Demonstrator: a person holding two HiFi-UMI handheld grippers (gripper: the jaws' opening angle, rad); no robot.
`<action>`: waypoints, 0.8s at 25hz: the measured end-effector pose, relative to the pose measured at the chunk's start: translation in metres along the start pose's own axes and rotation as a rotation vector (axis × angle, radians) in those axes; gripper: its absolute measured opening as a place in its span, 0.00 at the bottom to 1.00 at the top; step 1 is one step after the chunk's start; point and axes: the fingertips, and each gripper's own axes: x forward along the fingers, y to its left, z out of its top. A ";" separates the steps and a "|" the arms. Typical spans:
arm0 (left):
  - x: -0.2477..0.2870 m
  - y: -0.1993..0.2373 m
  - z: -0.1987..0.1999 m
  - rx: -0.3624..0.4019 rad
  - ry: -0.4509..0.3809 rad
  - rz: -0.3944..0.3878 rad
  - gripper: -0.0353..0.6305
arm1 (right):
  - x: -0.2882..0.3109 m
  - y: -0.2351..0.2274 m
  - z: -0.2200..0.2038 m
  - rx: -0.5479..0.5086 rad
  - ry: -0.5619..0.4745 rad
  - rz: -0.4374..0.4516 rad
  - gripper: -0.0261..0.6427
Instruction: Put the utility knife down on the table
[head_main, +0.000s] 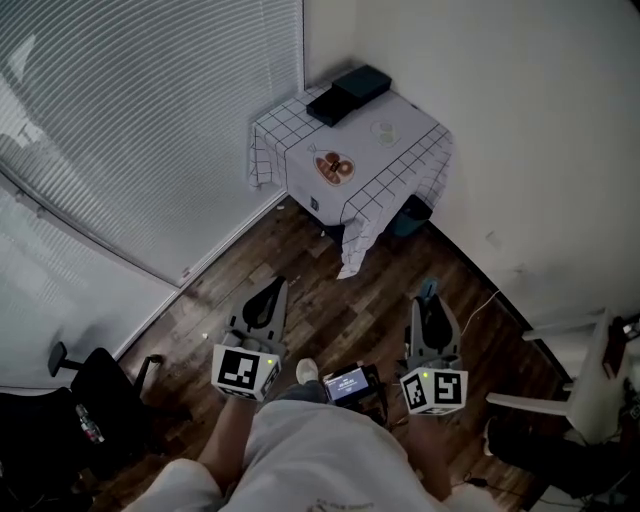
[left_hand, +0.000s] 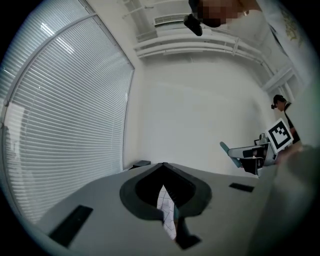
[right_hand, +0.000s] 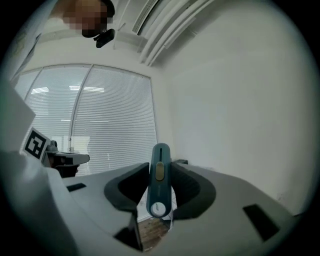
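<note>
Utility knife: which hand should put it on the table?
Right. The right gripper holds the utility knife between its jaws. The left gripper is shut on nothing. The table stands ahead of both.

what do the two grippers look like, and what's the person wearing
The left gripper and right gripper match: pale grey bodies with dark, curved jaw pads. Each carries a white cube printed with black square markers, with a small greenish light on top. The person wears a light-coloured top.
</note>
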 end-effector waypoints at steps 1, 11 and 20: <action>0.004 0.004 0.001 0.002 -0.004 -0.008 0.06 | 0.005 0.002 0.001 -0.006 -0.002 -0.003 0.25; 0.050 0.025 -0.010 -0.021 0.004 -0.038 0.06 | 0.040 -0.004 -0.007 -0.027 0.042 -0.018 0.25; 0.118 0.052 -0.005 -0.030 0.008 0.022 0.06 | 0.121 -0.024 -0.014 -0.015 0.072 0.052 0.25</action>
